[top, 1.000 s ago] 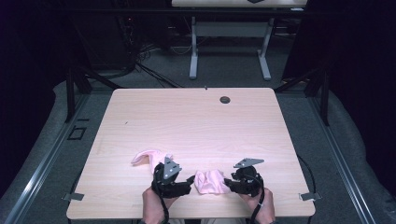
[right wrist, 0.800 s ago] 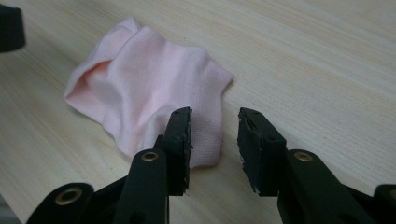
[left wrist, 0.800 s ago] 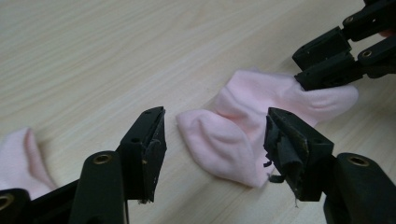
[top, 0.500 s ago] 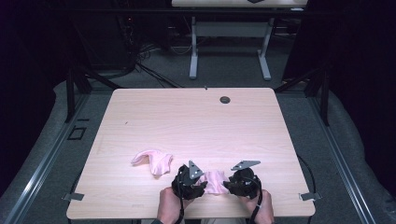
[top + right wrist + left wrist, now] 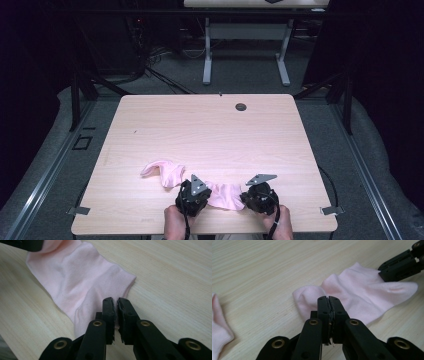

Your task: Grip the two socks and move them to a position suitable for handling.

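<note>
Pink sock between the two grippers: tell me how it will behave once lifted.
The pink sock lies flat and creased, so it will probably sag between the left gripper and right gripper. Thin knit looks light, unlikely to slip.

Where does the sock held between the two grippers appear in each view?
High view: the held sock lies near the table's front edge, between the left gripper and right gripper.
Left gripper view: the sock is centre-right, beyond the shut jaws.
Right gripper view: the sock is upper left.
Shared landmark: the sock's open cuff, pinched by the right gripper.
</note>
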Action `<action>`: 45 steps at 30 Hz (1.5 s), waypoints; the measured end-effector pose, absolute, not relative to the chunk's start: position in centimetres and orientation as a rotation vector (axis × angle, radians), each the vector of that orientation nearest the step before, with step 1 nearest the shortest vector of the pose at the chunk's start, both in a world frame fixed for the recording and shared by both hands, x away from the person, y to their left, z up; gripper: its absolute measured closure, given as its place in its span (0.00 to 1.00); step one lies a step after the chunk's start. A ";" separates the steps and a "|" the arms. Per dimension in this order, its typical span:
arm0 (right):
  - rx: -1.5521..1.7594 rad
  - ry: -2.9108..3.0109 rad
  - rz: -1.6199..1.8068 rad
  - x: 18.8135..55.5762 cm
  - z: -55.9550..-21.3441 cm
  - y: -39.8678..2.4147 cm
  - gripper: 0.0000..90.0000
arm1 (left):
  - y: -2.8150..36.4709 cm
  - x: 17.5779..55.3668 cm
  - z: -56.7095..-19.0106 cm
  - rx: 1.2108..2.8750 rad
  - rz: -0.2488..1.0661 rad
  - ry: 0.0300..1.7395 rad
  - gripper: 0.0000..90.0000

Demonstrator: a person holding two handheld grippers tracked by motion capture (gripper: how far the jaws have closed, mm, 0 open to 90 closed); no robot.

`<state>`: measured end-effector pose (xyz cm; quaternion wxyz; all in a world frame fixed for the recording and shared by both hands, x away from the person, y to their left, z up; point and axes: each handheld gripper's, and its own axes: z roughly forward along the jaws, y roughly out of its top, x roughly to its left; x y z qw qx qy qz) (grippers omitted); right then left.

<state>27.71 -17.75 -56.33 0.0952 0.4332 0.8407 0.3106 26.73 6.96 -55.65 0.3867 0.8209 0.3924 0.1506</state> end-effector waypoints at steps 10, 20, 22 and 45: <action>1.292 2.491 0.901 27.7 -55.6 -19.0 0.92 | 9.8 25.2 -56.8 2.005 0.284 1.124 0.90; 1.292 2.484 0.920 27.9 -55.4 -19.4 0.74 | 10.7 25.8 -54.6 1.983 0.339 1.113 0.51; 1.313 2.462 0.929 28.0 -55.3 -19.4 0.73 | 10.0 26.7 -54.1 1.991 0.350 1.103 0.48; 1.235 2.537 0.848 28.3 -56.4 -18.2 0.90 | 9.5 28.0 -56.2 2.113 0.300 1.091 1.00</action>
